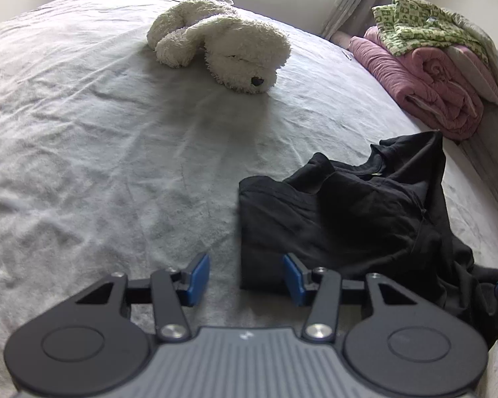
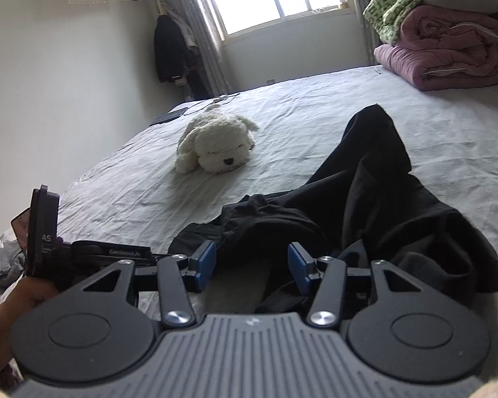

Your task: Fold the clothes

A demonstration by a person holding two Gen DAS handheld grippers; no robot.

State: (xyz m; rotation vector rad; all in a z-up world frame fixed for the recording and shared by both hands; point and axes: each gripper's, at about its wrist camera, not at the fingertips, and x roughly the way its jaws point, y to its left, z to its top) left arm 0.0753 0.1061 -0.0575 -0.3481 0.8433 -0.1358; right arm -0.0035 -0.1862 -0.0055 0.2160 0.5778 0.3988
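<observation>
While both grippers [image 1: 245, 277] [image 2: 251, 267] stood unclenched and empty, the black garment [image 1: 348, 219] lay crumpled; gripping its near edge seemed next.

Bed [image 1: 99, 132], grey sheet: black garment [image 1: 348, 219], plush dog [image 1: 229, 49], pink quilt [image 1: 425, 79].

A black garment [image 1: 348, 219] is lying crumpled on the pale bed sheet, near the right edge of the bed. Its near left part is lying flat with a straight edge, while the collar is showing in the middle and one loose part is stretching toward the far right.
</observation>
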